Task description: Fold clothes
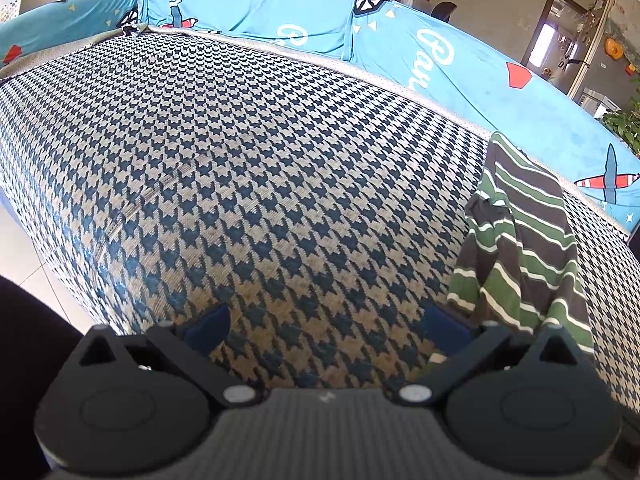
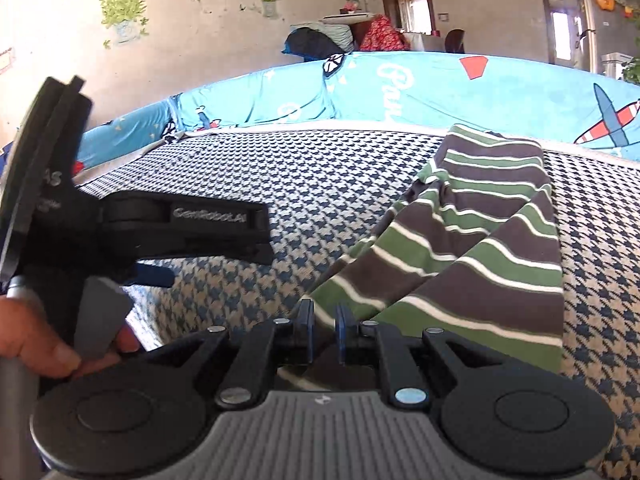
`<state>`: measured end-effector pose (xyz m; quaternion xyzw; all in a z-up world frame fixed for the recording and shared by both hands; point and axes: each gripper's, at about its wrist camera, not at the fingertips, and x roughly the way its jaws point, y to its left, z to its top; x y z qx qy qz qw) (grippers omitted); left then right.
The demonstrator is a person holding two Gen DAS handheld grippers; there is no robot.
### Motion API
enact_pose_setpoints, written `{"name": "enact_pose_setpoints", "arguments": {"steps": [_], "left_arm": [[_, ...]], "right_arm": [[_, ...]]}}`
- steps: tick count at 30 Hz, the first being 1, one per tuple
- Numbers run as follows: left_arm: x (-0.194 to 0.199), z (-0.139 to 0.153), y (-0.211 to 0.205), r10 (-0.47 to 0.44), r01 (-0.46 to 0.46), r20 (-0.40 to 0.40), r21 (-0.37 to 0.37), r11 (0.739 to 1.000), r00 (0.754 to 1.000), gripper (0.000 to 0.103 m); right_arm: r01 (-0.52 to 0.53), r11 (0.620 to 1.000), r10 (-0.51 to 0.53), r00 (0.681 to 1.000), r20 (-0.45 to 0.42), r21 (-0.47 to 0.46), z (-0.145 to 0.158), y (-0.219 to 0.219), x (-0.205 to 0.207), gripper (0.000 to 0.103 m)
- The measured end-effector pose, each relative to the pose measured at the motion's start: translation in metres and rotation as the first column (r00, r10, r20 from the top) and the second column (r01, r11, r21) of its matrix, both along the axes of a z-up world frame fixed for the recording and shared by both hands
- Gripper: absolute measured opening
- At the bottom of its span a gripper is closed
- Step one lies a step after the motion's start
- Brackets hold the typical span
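A green, brown and white striped garment (image 1: 524,240) lies folded in a long strip on the houndstooth mat (image 1: 240,160), at the right in the left wrist view. In the right wrist view the striped garment (image 2: 480,248) runs from the far edge down to my right gripper (image 2: 324,326). Its jaws stand a narrow gap apart over the garment's near end, and the pads do not press on the cloth. My left gripper (image 1: 328,328) is wide open over bare mat, left of the garment, with nothing between its blue pads. A hand (image 2: 36,344) holds the left gripper (image 2: 216,252).
A light blue cover with plane prints (image 1: 440,60) rises as a wall along the mat's far edge. Bare houndstooth mat (image 2: 280,184) stretches left of the garment. Pale floor (image 1: 24,256) shows past the mat's left edge. Doors, plants and piled bedding stand far behind.
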<state>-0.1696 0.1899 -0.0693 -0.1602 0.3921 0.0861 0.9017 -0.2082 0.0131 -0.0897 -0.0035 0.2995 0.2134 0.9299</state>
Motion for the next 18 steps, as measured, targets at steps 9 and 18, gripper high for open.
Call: {"name": "enact_pose_setpoints", "arguments": {"steps": [9,18], "left_arm": [[0.003,-0.006,-0.005,-0.011,0.011,-0.021,0.01,1.0,1.0,0.103],[0.01,-0.013,-0.004,0.009,-0.008,-0.052,0.02,1.0,0.999,0.103]], "right_arm": [[0.053,0.998,-0.052,0.998,0.027,-0.021,0.009,-0.004,0.052,0.033],[0.048,0.996,-0.044,0.998,0.053,-0.078,-0.003,0.014,0.086,0.037]]}}
